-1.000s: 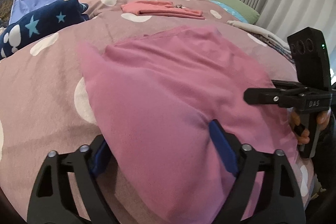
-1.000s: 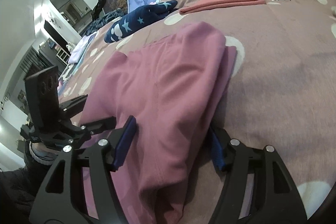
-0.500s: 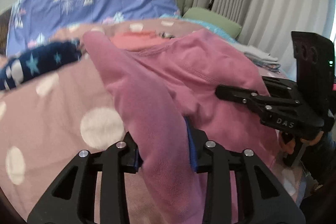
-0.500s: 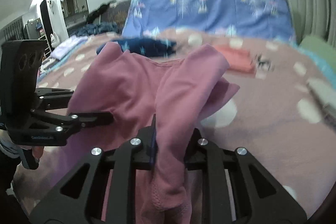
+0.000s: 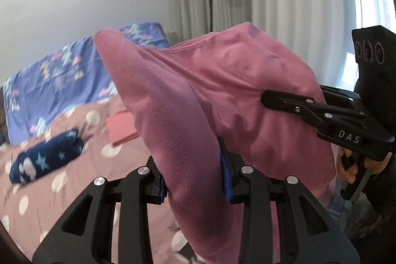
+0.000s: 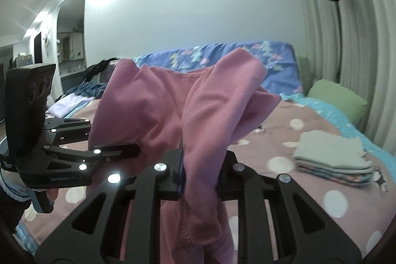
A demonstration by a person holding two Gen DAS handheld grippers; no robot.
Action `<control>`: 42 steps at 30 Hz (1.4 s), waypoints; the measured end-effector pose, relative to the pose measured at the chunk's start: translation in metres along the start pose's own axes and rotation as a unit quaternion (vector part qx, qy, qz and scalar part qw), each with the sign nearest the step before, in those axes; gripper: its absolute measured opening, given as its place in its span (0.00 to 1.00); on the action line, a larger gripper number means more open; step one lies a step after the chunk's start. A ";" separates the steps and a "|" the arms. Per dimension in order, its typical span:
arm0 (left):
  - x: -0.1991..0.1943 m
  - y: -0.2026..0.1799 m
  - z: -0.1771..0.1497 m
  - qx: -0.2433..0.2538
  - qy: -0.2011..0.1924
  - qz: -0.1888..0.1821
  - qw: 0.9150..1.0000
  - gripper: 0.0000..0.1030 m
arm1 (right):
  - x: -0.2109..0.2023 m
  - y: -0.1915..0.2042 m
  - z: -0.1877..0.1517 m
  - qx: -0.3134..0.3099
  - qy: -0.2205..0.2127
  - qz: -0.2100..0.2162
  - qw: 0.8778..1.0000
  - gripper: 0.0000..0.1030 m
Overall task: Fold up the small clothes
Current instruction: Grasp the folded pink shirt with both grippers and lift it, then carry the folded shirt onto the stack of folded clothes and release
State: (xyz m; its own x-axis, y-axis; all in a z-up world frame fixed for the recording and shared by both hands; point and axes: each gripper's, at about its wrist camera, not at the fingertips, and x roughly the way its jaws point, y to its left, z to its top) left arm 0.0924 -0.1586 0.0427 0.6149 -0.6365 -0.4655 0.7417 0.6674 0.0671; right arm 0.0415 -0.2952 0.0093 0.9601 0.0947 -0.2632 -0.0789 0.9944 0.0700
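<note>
I've lifted the pink garment off the bed since a second ago; it now hangs in the air above the near edge, my left gripper and right gripper each clenched on a bunched fold.

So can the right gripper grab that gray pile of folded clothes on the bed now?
Probably not yet. The right gripper is shut on the pink garment, so its jaws are full, though nothing blocks the gray pile.
</note>
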 end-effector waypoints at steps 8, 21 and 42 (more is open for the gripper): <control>0.056 -0.037 0.054 0.079 0.003 -0.018 0.997 0.33 | -0.008 -0.057 0.020 -0.015 -0.019 -0.077 0.997 0.18; 0.200 -0.087 0.176 0.147 0.010 -0.027 0.989 0.33 | 0.041 -0.204 0.080 0.005 -0.013 -0.218 0.976 0.18; 0.401 -0.091 0.070 0.099 0.138 -0.019 0.985 0.87 | 0.158 -0.403 -0.090 0.305 0.179 -0.278 0.893 0.76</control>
State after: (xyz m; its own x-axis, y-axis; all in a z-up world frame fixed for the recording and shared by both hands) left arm 0.2907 -0.5017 -0.0882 0.5101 -0.5113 -0.6916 0.8168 0.5401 0.2031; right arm 0.2013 -0.6769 -0.1472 0.6493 -0.2883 -0.7038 0.6490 0.6925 0.3151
